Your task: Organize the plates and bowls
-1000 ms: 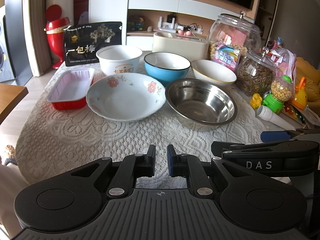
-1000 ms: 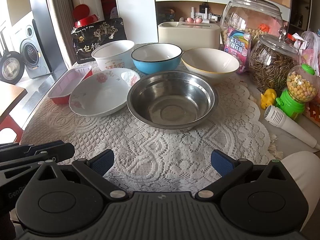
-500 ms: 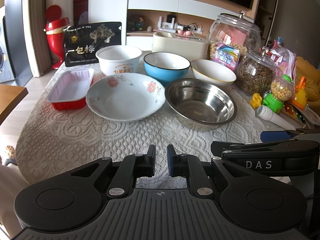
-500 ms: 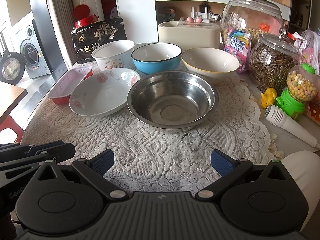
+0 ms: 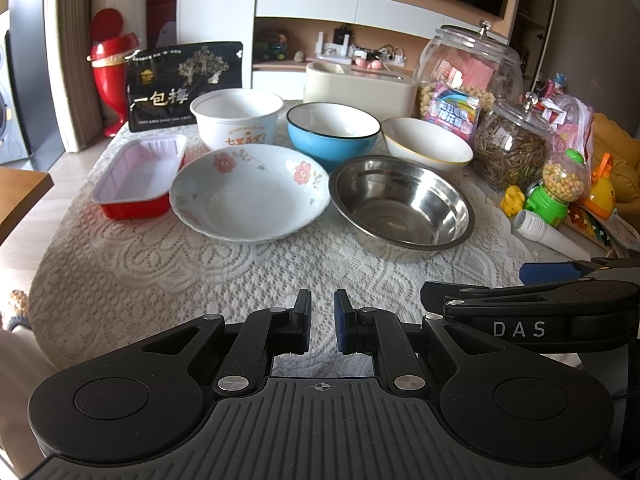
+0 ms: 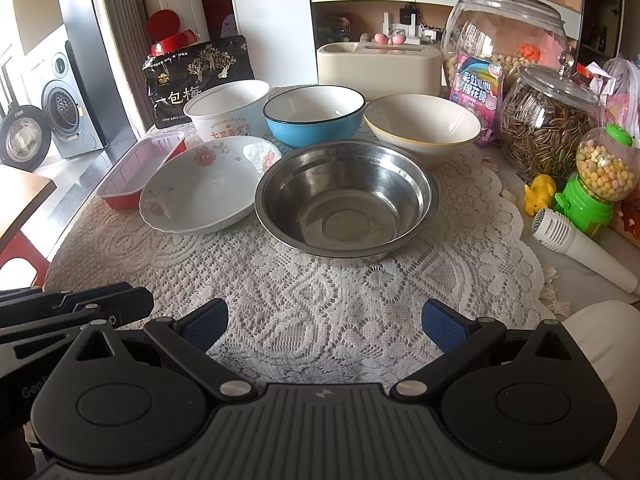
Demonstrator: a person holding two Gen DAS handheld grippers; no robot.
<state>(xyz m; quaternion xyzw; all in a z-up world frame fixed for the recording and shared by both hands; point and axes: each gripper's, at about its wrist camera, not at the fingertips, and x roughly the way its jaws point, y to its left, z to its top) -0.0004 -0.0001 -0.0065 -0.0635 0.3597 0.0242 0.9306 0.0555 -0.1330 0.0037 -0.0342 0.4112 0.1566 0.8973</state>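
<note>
White lace cloth (image 6: 320, 280) covers the table on which we find the dishes. Our left gripper (image 5: 321, 326) hovers low over the near edge, jaws narrowed to a slim gap, holding nothing. Our right gripper (image 6: 325, 322) is spread wide and empty. Directly ahead of it sits the steel bowl (image 6: 346, 198), the floral plate (image 6: 208, 190) touching its left rim; beyond these stand the paper tub (image 6: 228, 110), blue bowl (image 6: 314, 116) and cream bowl (image 6: 422, 126).
</note>
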